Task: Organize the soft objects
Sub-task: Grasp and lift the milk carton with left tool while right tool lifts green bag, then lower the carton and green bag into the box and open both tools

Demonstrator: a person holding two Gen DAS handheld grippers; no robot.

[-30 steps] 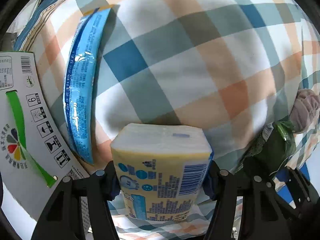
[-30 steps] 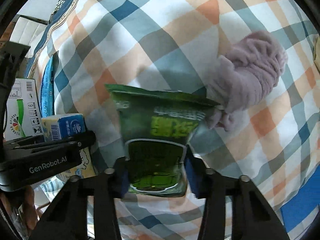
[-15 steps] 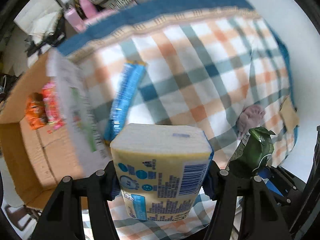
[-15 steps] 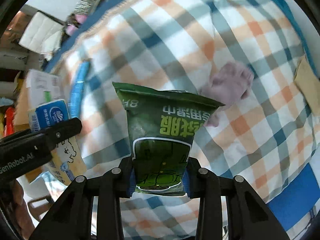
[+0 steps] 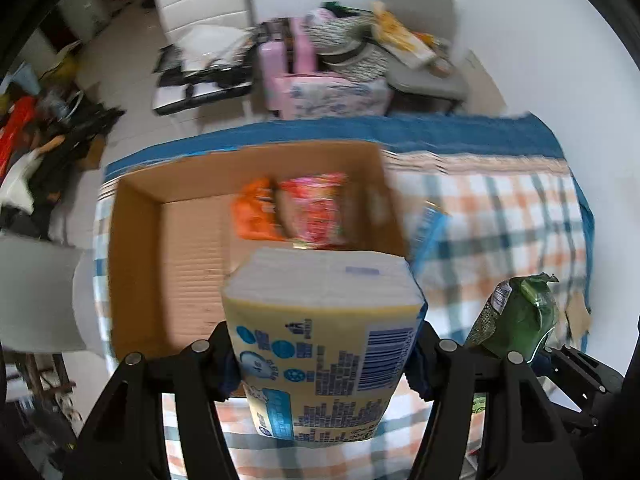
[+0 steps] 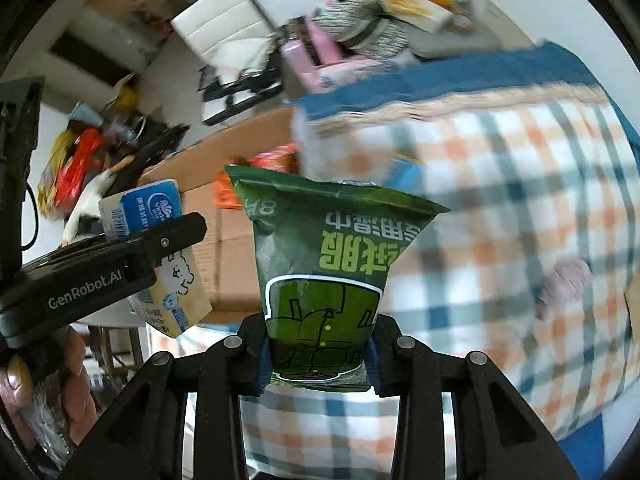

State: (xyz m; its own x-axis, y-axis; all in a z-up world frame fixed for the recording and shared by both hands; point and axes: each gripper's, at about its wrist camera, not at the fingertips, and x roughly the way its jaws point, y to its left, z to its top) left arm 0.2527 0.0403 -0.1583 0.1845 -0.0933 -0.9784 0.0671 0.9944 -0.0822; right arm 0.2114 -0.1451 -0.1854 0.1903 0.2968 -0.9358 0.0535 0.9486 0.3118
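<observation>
Left wrist view: the left gripper [image 5: 324, 354] is clamped on a tissue pack [image 5: 322, 344], yellow-and-white with blue print and a barcode, held between both fingers at 6 o'clock, raised above the checked cloth [image 5: 512, 216]; directly beyond it, toward 12 o'clock, sits an open cardboard box [image 5: 188, 248]; inside the box, against its far right corner, lie an orange packet [image 5: 254, 216] and a red packet [image 5: 316, 210], touching each other; just outside the box's right wall, at 2 o'clock from the pack, a blue packet [image 5: 430, 228] lies on the cloth; at 4 o'clock a green bag [image 5: 520, 316] shows, with dark parts of the other tool under it; background at 12 o'clock is blurred: a white chair [image 5: 204, 4] and a pink item [image 5: 296, 60].

Right wrist view: the right gripper [image 6: 318, 354] is closed around the lower end of the green bag [image 6: 332, 272], print upside down, bag upright at centre; at 9 o'clock the left gripper [image 6: 112, 256] crosses the frame, gripping the tissue pack [image 6: 160, 248], with the person's left hand [image 6: 48, 392] at 8 o'clock; the cardboard box [image 6: 224, 216] lies behind both, at 10 to 11 o'clock; a mauve soft thing [image 6: 564, 284] rests on the checked cloth [image 6: 500, 168] at 3 o'clock, well apart from the bag; the frame is motion-blurred.
</observation>
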